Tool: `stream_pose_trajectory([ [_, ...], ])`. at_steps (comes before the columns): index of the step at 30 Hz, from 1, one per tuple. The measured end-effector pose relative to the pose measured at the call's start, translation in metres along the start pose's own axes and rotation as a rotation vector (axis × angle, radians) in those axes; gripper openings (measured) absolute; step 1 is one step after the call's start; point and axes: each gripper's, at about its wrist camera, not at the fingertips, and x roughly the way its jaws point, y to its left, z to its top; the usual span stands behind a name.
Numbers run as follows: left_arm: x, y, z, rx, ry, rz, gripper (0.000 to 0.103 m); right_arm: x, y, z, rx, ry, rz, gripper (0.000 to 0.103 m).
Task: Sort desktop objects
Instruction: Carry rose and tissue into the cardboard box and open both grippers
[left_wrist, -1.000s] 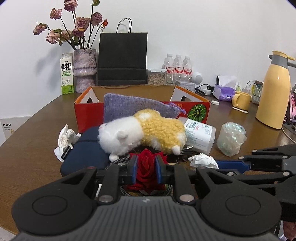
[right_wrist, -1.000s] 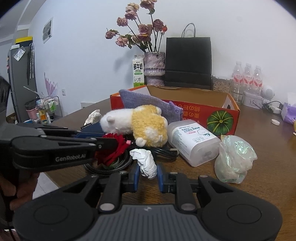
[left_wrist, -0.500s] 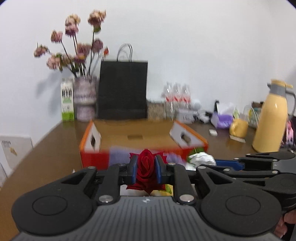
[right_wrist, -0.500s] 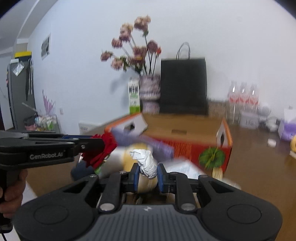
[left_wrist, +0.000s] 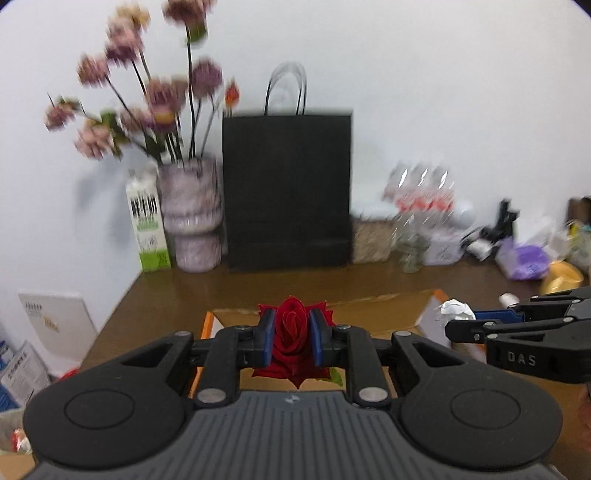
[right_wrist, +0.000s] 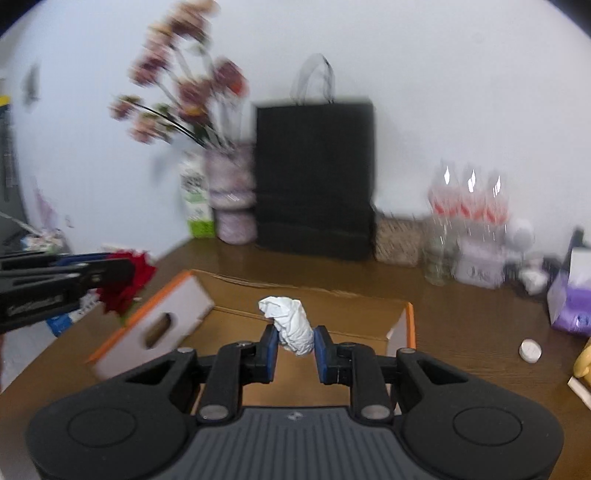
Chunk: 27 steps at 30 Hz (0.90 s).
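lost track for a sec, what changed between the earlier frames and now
Both grippers rose from the clutter and moved forward over the open cardboard box. The left gripper carried the red rose up with it; the right gripper carried the crumpled white tissue. Nothing was let go: both grips are as before. The black paper bag and vase stayed put.

- My left gripper is matte black plastic, with a ribbed grey housing along the bottom of the frame and a round disc moulded on each side.
- Its fingers carry blue pads, and silver pivot screws dot the black linkage bars.
- My right gripper is the same build: black linkage, blue-padded fingers, silver screws, grey ribbed body.
- At the right edge of the left view its side shows white lettering, "DAS".
- At the left edge of the right view, my left gripper's side bears blurred white lettering.
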Motion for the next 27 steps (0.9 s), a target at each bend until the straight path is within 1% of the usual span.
stream_pose_trajectory([
  [4,0.062,0.003,0.005,-0.002,0.132,0.039,0.020,0.066,-0.020,0.007,0.053,0.129,-0.051,0.020],
  [7,0.097,0.009,-0.003,-0.019,0.196,0.075,0.020,0.096,-0.027,0.004,0.061,0.181,-0.073,0.020],
  [10,0.125,0.015,-0.011,-0.033,0.261,0.082,0.020,0.120,-0.030,-0.001,0.047,0.224,-0.083,0.020],
  [11,0.132,0.017,-0.013,-0.036,0.283,0.087,0.020,0.126,-0.031,-0.003,0.040,0.237,-0.087,0.020],
  [14,0.148,0.020,-0.018,-0.039,0.334,0.068,0.020,0.143,-0.030,-0.010,0.025,0.280,-0.092,0.020],
  [16,0.156,0.022,-0.022,-0.052,0.375,0.028,0.020,0.149,-0.032,-0.010,0.027,0.308,-0.088,0.020],
  [18,0.161,0.021,-0.025,-0.035,0.393,0.043,0.020,0.150,-0.031,-0.010,0.014,0.307,-0.088,0.022],
  [20,0.163,0.018,-0.027,-0.022,0.399,0.059,0.021,0.153,-0.028,-0.011,-0.011,0.320,-0.114,0.023],
  [22,0.162,0.017,-0.027,-0.015,0.406,0.063,0.025,0.154,-0.028,-0.012,-0.012,0.338,-0.109,0.029],
  [23,0.163,0.016,-0.027,-0.014,0.411,0.067,0.027,0.154,-0.027,-0.012,-0.011,0.341,-0.103,0.041],
  [24,0.162,0.016,-0.028,-0.014,0.413,0.075,0.029,0.153,-0.026,-0.012,-0.014,0.340,-0.094,0.049],
  [27,0.160,0.016,-0.028,-0.017,0.411,0.079,0.034,0.150,-0.020,-0.014,-0.048,0.335,-0.092,0.060],
])
